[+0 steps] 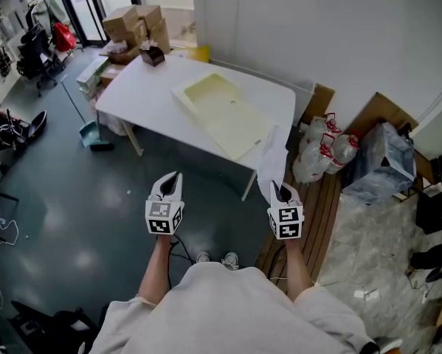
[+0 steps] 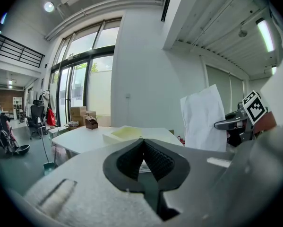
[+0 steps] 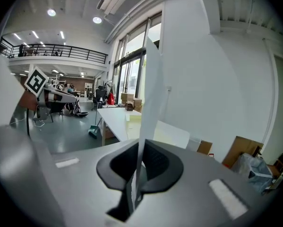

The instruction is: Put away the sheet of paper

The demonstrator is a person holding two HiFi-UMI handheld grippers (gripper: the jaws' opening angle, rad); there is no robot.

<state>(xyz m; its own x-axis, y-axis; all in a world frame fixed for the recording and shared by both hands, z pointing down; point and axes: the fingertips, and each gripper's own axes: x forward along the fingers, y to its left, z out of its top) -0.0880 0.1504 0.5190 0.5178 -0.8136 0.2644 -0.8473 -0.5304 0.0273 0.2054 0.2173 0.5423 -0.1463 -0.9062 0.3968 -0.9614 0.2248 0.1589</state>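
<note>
Right now a white table stands upper centre on the dark glossy floor. It carries a cream tray, and cardboard boxes are behind it. The right gripper is clamped on the upright sheet of paper at lower right. The left gripper has its jaws together, empty.

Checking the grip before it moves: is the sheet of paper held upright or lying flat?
Upright: the sheet of paper rises edge-on from the right tongs, which are shut on its lower edge.
</note>
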